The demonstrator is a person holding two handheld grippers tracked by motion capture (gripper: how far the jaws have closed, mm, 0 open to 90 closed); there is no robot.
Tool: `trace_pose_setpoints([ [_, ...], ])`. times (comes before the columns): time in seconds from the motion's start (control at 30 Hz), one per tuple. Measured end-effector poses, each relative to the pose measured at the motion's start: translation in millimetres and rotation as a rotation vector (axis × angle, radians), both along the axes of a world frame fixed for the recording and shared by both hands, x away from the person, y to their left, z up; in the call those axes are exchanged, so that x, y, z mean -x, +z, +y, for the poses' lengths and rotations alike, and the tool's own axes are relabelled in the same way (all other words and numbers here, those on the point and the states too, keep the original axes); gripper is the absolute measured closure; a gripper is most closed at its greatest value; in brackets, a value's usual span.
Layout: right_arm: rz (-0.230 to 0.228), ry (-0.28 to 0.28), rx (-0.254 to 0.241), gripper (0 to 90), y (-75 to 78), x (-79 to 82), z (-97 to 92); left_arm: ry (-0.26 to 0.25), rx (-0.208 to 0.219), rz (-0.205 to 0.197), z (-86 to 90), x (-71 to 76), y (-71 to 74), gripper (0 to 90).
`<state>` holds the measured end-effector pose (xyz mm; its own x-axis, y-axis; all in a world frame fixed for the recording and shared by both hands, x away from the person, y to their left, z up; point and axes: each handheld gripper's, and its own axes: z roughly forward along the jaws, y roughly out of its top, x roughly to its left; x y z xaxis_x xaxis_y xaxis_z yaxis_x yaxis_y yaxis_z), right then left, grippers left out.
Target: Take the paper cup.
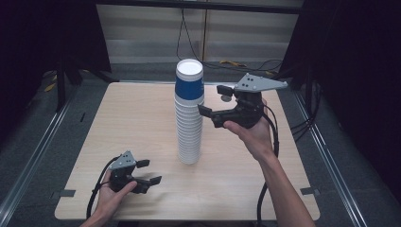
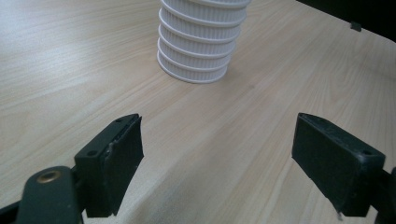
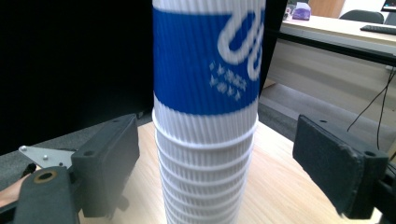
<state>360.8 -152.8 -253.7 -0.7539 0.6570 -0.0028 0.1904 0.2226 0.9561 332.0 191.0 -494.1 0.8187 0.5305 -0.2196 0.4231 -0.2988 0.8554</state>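
Your stack of cups [image 1: 189, 113] stands upright near the middle of the table [image 1: 132, 123], long axis vertical, mouths down, the blue-banded top cup [image 3: 205, 60] showing its white base upward. Your right gripper [image 1: 212, 101] is raised beside the top cups, jaws wide apart on either side; the pads seem clear of the ribbed wall, though the close view is soft. Your left gripper [image 1: 149, 171] rests low at the near left, jaws spread and empty, well apart from the stack.
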Motion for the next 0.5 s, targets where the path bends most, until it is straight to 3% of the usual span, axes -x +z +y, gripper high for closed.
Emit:
trace_pose_setpoints([
  [0.2,0.011,0.041,0.021,14.0,11.7,-7.2,9.4,0.008,-0.005,-0.014,1.4,0.6,0.3,16.3],
  [0.5,0.026,0.069,0.005,13.9,23.2,-20.9,19.6,0.011,0.0,-0.013,1.9,0.6,0.1,16.3],
])
